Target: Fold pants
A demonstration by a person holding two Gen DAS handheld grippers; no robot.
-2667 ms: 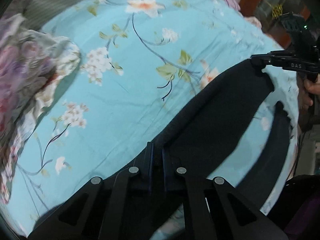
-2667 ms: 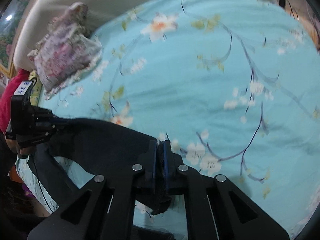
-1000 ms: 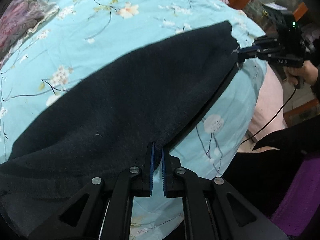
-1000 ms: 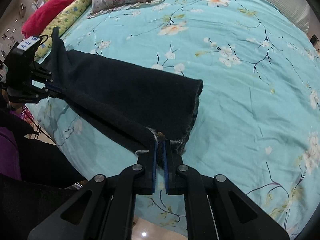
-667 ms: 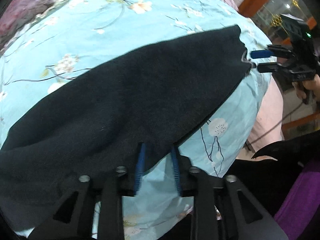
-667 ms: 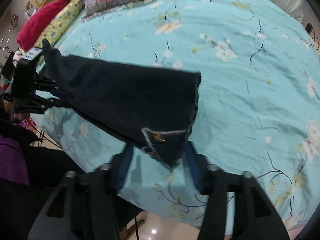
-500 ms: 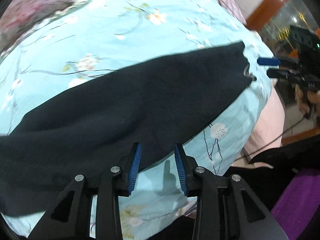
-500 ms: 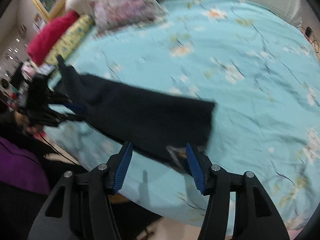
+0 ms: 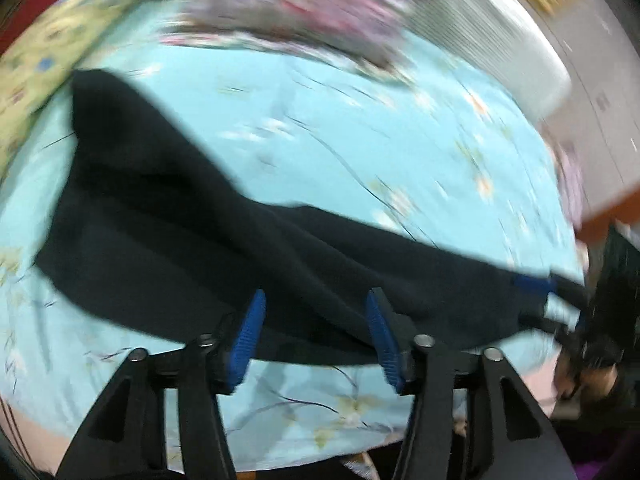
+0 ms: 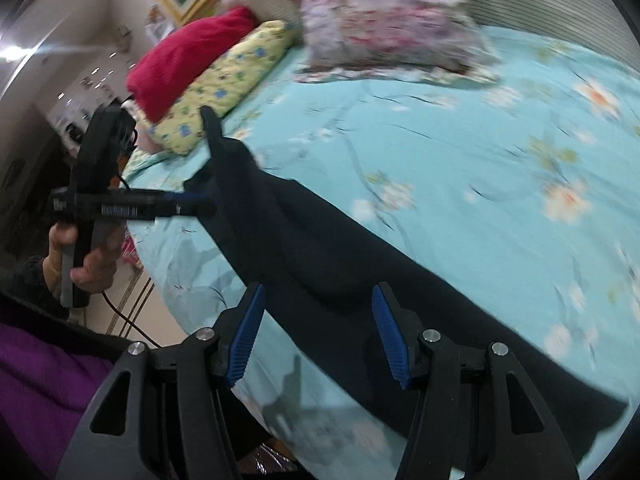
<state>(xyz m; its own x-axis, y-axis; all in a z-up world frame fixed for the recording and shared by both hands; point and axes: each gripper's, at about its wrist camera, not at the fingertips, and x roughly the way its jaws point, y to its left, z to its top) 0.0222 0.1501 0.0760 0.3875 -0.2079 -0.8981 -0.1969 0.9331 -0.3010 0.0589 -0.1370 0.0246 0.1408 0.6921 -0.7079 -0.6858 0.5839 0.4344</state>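
The dark navy pants (image 9: 208, 248) lie stretched along the near edge of the bed; they also show in the right wrist view (image 10: 360, 264). My left gripper (image 9: 314, 328) is open and empty just above the pants' near edge; from the right wrist view it shows at the left (image 10: 200, 202), beside the pants' waist end. My right gripper (image 10: 316, 328) is open and empty over the pants; in the left wrist view it shows blurred at the right (image 9: 548, 296), by the pants' far end.
The bed has a light blue floral sheet (image 10: 460, 140). A floral pillow (image 10: 384, 24), a yellow pillow (image 10: 228, 76) and a red one (image 10: 184, 52) lie at the head. The bed edge and floor (image 10: 132, 292) are close below the grippers.
Both grippers opened and let go of the pants, which now lie on the bed. Both have drawn back and swung; the views are motion-blurred.
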